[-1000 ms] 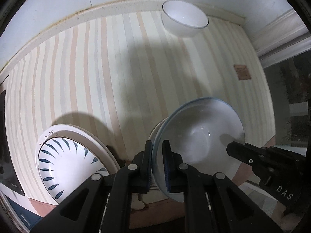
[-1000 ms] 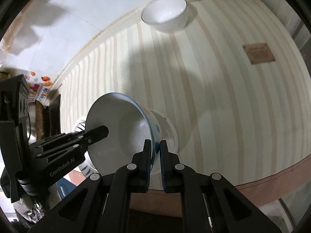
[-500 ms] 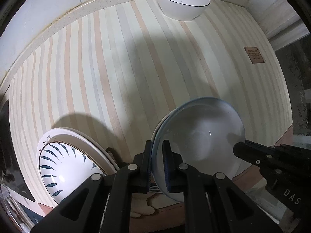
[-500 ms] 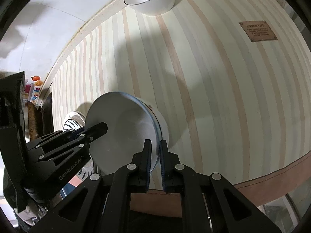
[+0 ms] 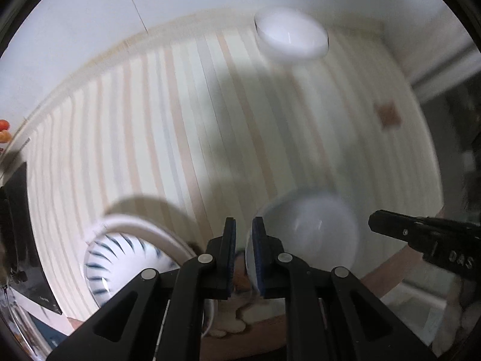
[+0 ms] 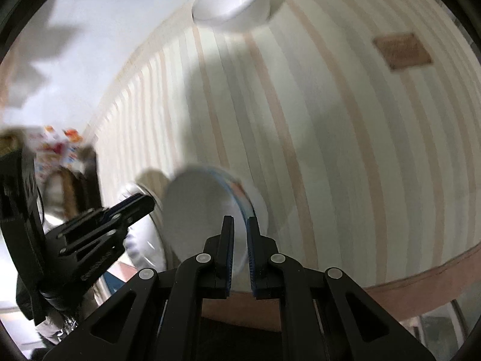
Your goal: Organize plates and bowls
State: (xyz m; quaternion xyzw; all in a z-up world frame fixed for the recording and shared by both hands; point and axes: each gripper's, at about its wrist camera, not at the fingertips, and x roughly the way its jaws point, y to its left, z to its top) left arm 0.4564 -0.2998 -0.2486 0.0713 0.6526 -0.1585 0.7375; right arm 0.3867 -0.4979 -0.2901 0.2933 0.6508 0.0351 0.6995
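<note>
A white bowl with a blue rim [image 5: 309, 237] is held off the striped tablecloth [image 5: 180, 126] between both grippers. My left gripper [image 5: 244, 252] is shut on its near-left rim. My right gripper [image 6: 240, 242] is shut on the opposite rim; the bowl [image 6: 198, 210] tilts left in the right wrist view. A plate with blue leaf marks [image 5: 120, 258] lies at the lower left, inside a wider white plate. A plain white bowl [image 5: 290, 37] stands at the table's far edge, also in the right wrist view [image 6: 231, 0]. Both views are blurred.
A brown label [image 5: 387, 114] is sewn on the cloth at the right. The white wall [image 5: 90, 15] runs behind the table. The table's front edge with a brown border [image 6: 421, 279] is close below. Dark items and colourful packaging [image 6: 57, 147] sit at the left.
Both grippers, still clamped on the blue-rimmed bowl, have lifted and pulled back; the far white bowl sits lower in the left view and the views have blurred.
</note>
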